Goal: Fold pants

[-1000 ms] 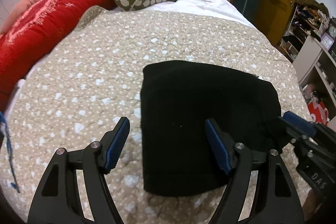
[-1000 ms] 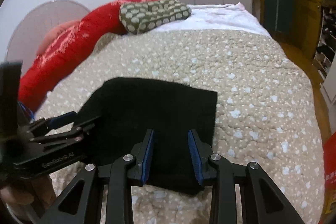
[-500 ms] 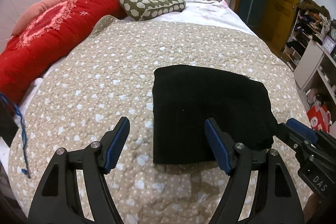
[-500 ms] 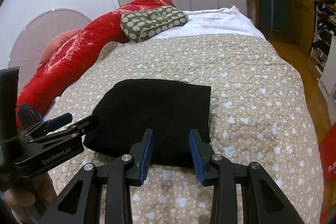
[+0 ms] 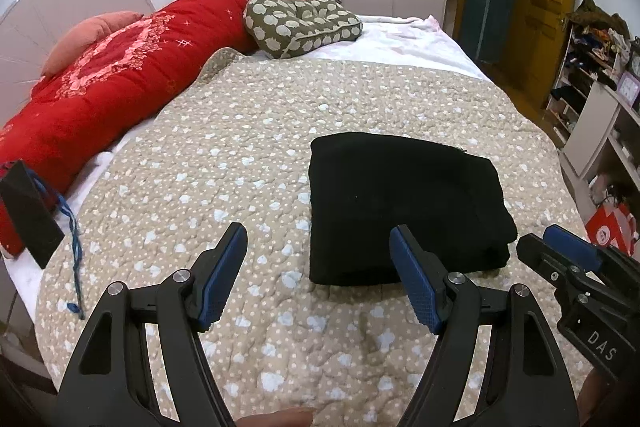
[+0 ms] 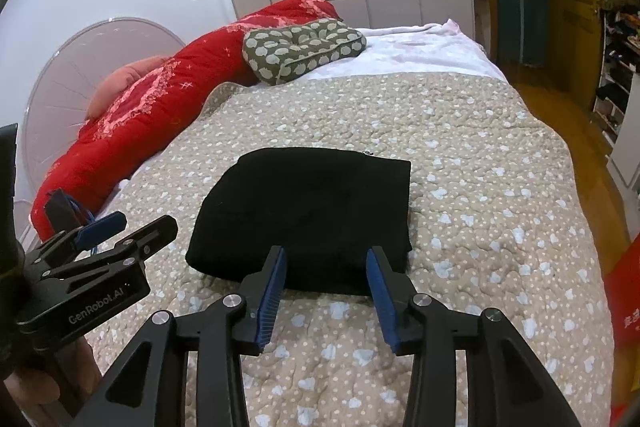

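Observation:
The black pants lie folded into a compact rectangle on the beige dotted quilt; they also show in the right wrist view. My left gripper is open and empty, held above the quilt near the pants' near left corner. My right gripper is open and empty, just short of the pants' near edge. The right gripper also shows at the right of the left wrist view. The left gripper shows at the left of the right wrist view.
A red duvet runs along the left side of the bed, with a green dotted cushion at the far end. A black box with a blue cord sits at the left edge. Shelves stand right of the bed.
Both grippers have pulled back and up from the pants, which now look smaller and farther. The right gripper's jaws have opened wider. The pants have not moved.

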Demonstrator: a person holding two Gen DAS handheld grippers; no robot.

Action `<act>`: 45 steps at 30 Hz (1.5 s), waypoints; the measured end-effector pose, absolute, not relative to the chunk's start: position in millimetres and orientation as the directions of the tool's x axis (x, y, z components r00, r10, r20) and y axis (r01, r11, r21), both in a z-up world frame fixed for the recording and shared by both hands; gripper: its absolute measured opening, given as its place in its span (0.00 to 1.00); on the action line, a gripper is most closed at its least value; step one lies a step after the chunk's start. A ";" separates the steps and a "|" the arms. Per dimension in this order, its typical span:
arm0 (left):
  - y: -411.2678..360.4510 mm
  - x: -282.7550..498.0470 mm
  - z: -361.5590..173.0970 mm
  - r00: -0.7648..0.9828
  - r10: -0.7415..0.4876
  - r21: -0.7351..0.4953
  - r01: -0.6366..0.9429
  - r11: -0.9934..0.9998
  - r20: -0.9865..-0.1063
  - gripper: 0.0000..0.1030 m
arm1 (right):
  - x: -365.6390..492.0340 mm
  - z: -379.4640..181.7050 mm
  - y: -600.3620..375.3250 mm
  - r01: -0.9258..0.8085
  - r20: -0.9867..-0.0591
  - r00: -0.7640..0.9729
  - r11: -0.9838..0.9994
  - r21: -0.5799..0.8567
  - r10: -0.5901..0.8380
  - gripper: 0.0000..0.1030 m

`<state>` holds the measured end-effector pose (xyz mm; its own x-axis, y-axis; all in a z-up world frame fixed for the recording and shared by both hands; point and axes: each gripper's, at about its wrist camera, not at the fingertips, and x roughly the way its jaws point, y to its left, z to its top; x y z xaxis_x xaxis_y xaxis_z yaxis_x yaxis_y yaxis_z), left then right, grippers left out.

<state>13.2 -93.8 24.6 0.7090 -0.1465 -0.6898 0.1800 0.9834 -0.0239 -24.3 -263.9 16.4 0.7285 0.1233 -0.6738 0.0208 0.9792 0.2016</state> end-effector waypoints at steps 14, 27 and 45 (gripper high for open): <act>-93.1 -6.5 24.7 0.710 -0.147 -0.025 0.180 0.983 -0.689 0.73 | -42.2 22.8 -257.1 0.007 -0.662 0.738 0.979 0.203 0.132 0.43; -93.3 -9.4 19.2 0.696 -0.143 -0.020 0.181 0.983 -0.704 0.73 | -41.3 21.9 -251.2 -0.012 -0.666 0.732 0.981 0.196 0.142 0.43; -92.3 -10.0 11.6 0.683 -0.145 -0.026 0.182 0.983 -0.716 0.73 | -39.8 14.7 -248.7 -0.009 -0.677 0.721 0.979 0.205 0.148 0.43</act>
